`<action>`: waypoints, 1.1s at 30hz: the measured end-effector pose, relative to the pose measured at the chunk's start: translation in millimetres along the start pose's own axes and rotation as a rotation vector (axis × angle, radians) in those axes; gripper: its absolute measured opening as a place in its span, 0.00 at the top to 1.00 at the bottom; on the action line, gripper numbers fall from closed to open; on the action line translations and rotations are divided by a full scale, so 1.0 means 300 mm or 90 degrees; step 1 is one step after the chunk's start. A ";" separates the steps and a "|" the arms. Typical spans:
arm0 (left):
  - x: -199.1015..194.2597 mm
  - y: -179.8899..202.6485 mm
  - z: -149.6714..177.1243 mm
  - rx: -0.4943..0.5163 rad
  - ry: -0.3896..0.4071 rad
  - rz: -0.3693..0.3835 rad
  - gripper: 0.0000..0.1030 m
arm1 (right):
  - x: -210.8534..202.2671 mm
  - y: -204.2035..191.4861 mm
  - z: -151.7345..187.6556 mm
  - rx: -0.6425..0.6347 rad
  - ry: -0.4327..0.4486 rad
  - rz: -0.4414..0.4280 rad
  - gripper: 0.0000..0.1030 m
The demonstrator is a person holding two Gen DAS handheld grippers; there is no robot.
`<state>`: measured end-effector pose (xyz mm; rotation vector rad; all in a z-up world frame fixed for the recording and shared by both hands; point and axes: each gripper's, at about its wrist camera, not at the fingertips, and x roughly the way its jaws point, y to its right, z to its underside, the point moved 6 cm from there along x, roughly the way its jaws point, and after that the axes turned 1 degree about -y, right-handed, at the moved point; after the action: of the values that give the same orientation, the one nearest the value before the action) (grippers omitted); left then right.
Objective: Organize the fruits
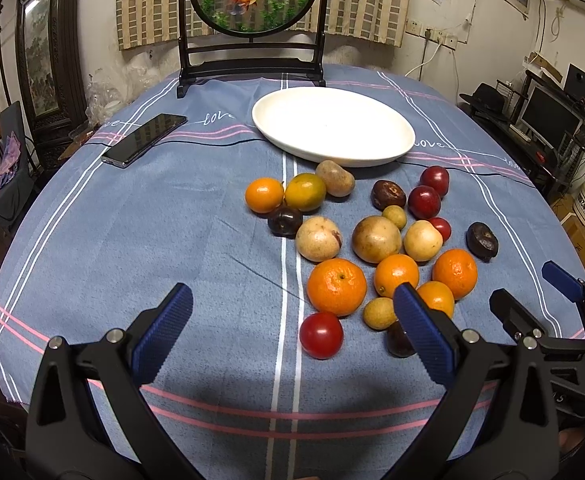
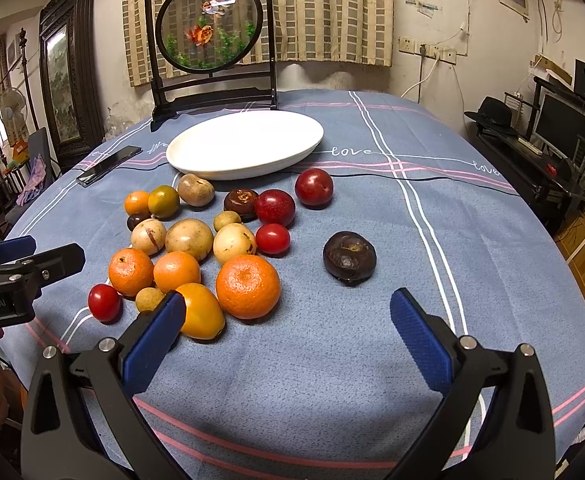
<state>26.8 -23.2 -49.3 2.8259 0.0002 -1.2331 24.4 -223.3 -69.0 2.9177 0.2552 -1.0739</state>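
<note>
Now left wrist view: left gripper (image 1: pixel 292 332) low over blue cloth (image 1: pixel 132 240), fingers spread wide, holding nothing. Fruit pile (image 1: pixel 372 240) just in front of white plate (image 1: pixel 332 126).

Right wrist view: right gripper (image 2: pixel 288 334) spread wide, empty, near big orange (image 2: pixel 247 286), plate (image 2: pixel 244 144) behind pile.

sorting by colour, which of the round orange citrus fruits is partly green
The green-tinged citrus at the cluster's far left, beside the small orange one near the white plate. The other citrus fruits are fully orange.

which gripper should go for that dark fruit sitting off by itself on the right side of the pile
The right hand-held gripper. Its open jaws face the lone dark fruit with bare cloth between, while the left hand-held gripper sits over the cherry tomato.
</note>
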 end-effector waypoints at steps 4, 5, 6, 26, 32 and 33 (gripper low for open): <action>0.001 0.001 0.001 0.000 -0.001 0.000 0.02 | -0.002 -0.002 0.002 0.000 -0.001 0.000 0.01; 0.001 0.001 0.001 0.000 0.000 0.000 0.02 | -0.002 -0.002 0.002 0.000 -0.001 0.000 0.01; 0.001 0.001 0.002 0.001 0.000 0.000 0.02 | -0.003 -0.002 0.003 0.000 -0.001 0.000 0.01; 0.085 0.000 0.063 0.062 -0.038 0.025 0.02 | 0.027 0.024 0.042 -0.007 -0.024 -0.031 0.01; 0.146 -0.023 0.077 0.076 -0.059 0.017 0.02 | 0.030 0.051 0.042 -0.004 -0.016 -0.047 0.01; 0.154 -0.022 0.082 0.083 -0.065 0.016 0.02 | 0.031 0.053 0.041 -0.005 -0.016 -0.050 0.01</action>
<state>40.1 -18.9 -100.3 2.8561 -0.1238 -1.4210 26.0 -238.5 -84.8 2.9085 0.3747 -1.1158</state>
